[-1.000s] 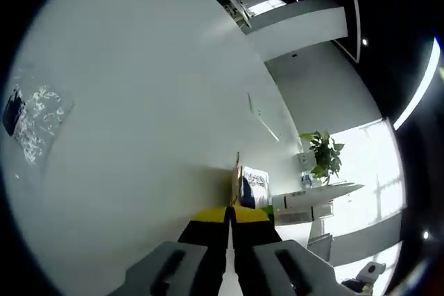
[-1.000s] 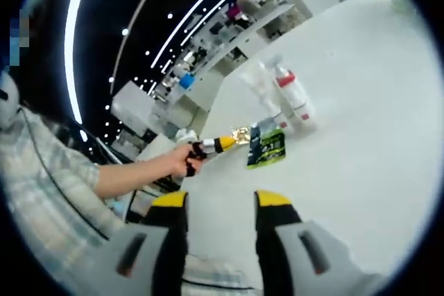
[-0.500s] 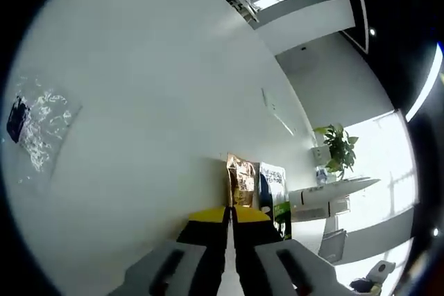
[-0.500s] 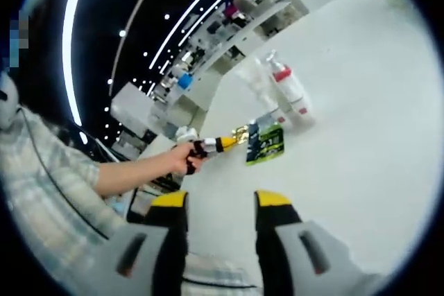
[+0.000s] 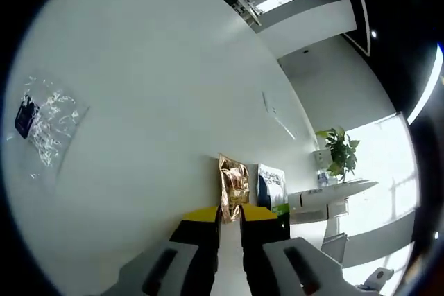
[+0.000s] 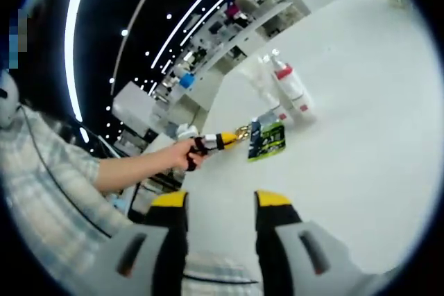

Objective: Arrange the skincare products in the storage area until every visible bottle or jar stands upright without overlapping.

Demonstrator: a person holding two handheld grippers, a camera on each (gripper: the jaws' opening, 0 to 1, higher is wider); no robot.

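showroom-like office: ceiling light strips (image 6: 208, 12), white counters (image 5: 326, 199), potted plant (image 5: 340, 150).

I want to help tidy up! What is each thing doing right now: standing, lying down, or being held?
left tool: closed on the gold sachet
gold sachet: pinched at its bottom edge
green sachet: beside the gold one, not held
white bottle: standing upright
right tool: open, holding nothing
clear bag: lying flat

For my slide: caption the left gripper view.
Left gripper pinches a gold foil sachet beside a green-and-black sachet on the white table.
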